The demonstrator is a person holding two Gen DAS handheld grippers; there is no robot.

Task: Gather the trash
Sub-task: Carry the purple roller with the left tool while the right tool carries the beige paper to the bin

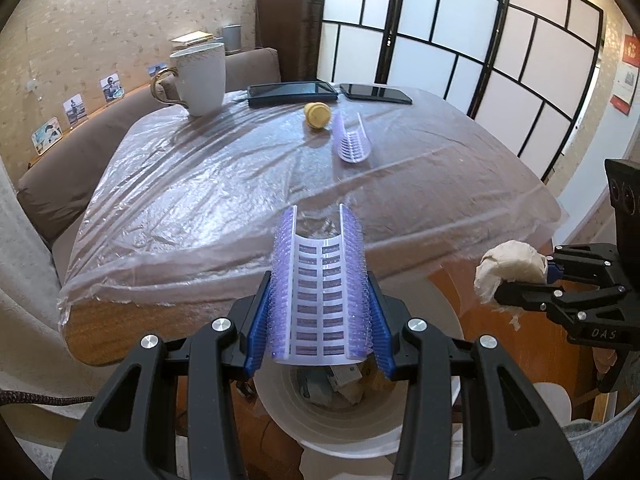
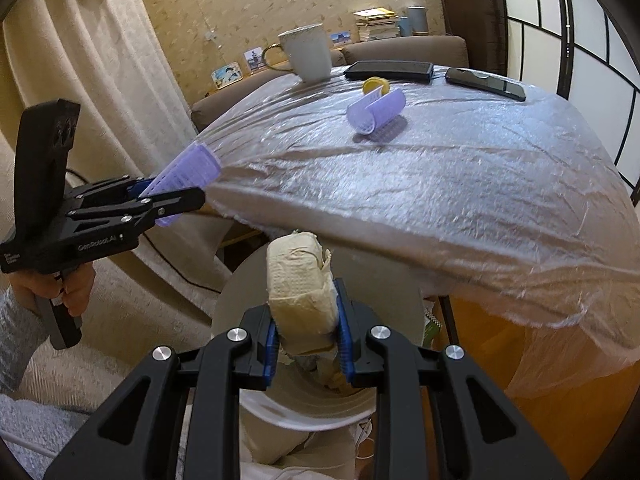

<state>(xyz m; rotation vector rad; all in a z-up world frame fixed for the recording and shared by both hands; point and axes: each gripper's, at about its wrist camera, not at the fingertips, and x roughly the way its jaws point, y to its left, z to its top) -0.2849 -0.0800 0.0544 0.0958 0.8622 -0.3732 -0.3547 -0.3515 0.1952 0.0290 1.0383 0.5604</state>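
My left gripper is shut on a purple half hair roller, its blue pads pressing both bristled edges. Below it stands a white waste bin with scraps inside. My right gripper is shut on a crumpled beige tissue above the same white bin. In the left wrist view the tissue and right gripper show at the right edge. The right wrist view shows the left gripper with its roller at the left. A second purple roller half and a yellow cap lie on the table.
The table is covered with clear plastic film. At its far side stand a white mug, a dark tablet and a phone. A brown sofa runs behind, and a folding screen stands at the right.
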